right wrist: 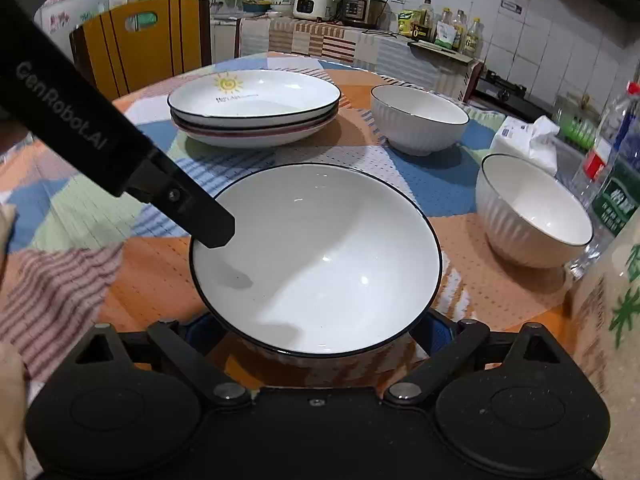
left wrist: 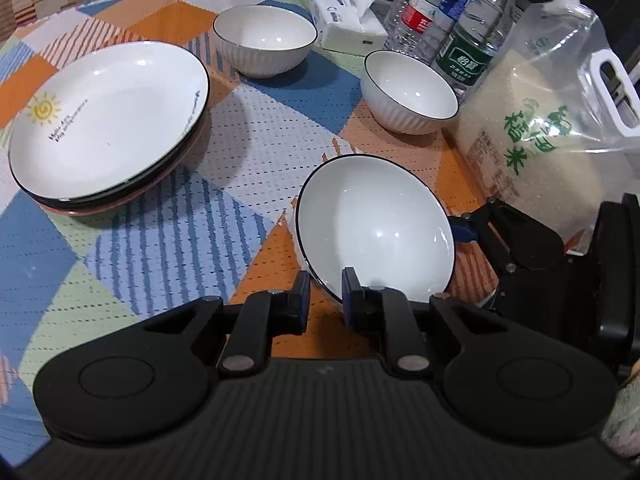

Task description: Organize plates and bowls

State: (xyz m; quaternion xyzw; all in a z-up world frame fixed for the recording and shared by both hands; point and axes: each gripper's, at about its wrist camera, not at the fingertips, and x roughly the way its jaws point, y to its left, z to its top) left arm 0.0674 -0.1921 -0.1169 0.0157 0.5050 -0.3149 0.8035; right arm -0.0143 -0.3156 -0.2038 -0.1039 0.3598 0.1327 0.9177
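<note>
Gripping bowl (left wrist: 376,228) rim: left gripper (left wrist: 326,296) closed on it | right gripper (right wrist: 316,332) fingers wide around bowl, contact unclear | plates (left wrist: 108,120) stacked apart

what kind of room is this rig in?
Most likely a home kitchen with a dining table. The right wrist view shows a rice cooker and pressure cooker on a counter, oil bottles against a tiled wall, and a gas stove.

- round table (right wrist: 360,68), patchwork cloth (left wrist: 248,144)
- stacked plates (left wrist: 108,120)
- three white bowls: far (left wrist: 264,38), right (left wrist: 410,90), near tilted one (left wrist: 376,228)
- tissue pack (left wrist: 346,16), water bottles (left wrist: 468,36), rice bag (left wrist: 532,132)
</note>
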